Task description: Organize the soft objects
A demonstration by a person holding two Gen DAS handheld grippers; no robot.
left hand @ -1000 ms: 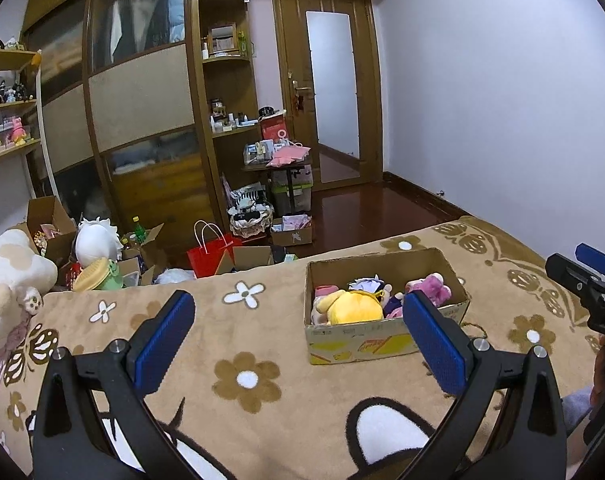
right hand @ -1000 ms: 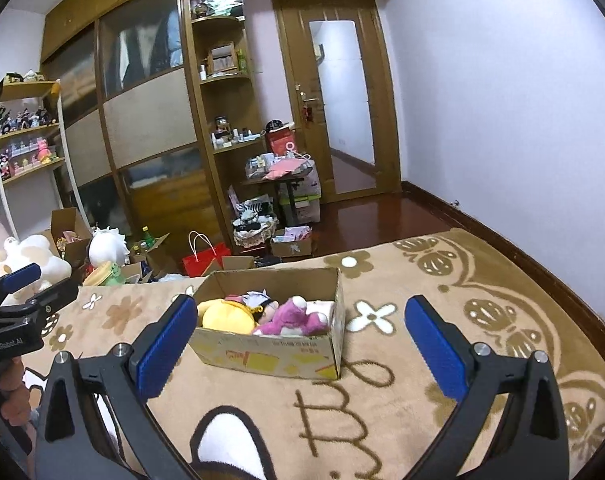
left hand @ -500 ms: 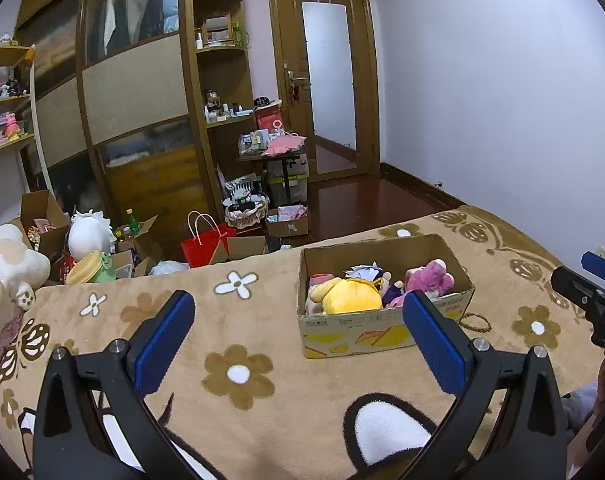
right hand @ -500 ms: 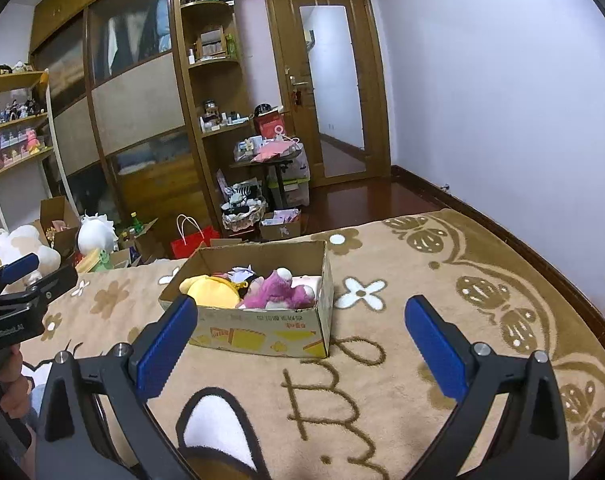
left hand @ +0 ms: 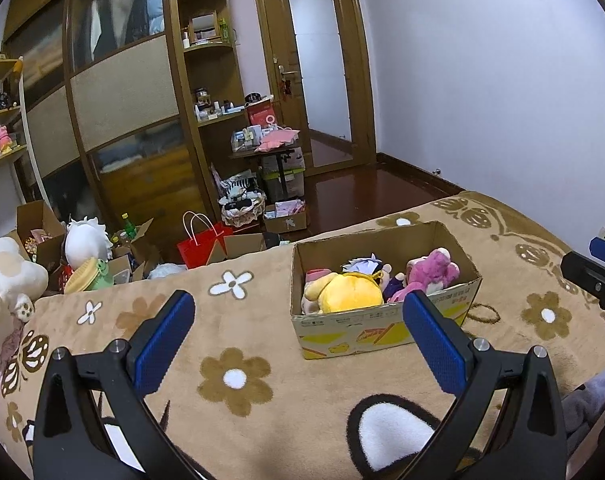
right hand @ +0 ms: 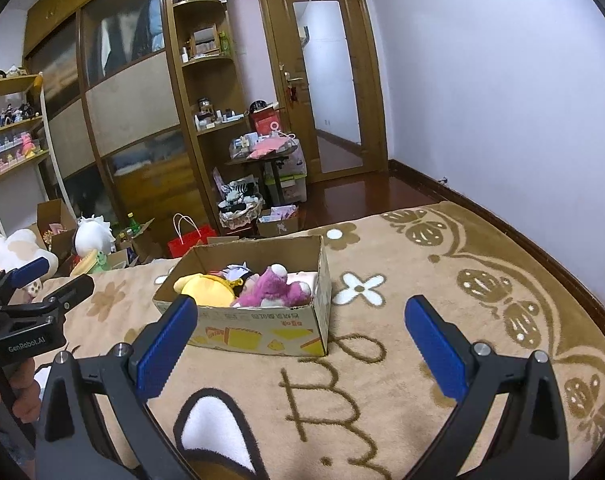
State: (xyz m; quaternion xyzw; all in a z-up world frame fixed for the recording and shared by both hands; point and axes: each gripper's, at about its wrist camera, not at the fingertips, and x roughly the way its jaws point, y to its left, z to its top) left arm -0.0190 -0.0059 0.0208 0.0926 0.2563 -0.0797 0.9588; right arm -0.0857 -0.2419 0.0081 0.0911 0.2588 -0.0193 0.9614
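A cardboard box [left hand: 386,324] [right hand: 262,330] stands on the tan flowered blanket [left hand: 238,320] of a bed. Inside lie a yellow plush [left hand: 352,292] [right hand: 206,288], a pink plush [left hand: 432,270] [right hand: 276,286] and a small white-haired doll [left hand: 362,264]. My left gripper [left hand: 298,334] hovers open in front of the box, nothing between its blue pads. My right gripper [right hand: 302,338] is open and empty too, near the box's front right corner. Each gripper shows at the edge of the other's view: the right gripper [left hand: 598,276], the left gripper [right hand: 34,300].
A large white and tan plush [left hand: 2,288] lies at the bed's left end. Beyond the bed, open cartons, a white round plush [left hand: 86,242], a red paper bag [left hand: 200,246] and a cluttered small table [left hand: 270,152] crowd the floor before a wooden wardrobe [left hand: 122,120].
Both grippers have drifted slightly, so the box sits a little more to the left in the right wrist view. Jaws stay wide apart; nothing was picked up.
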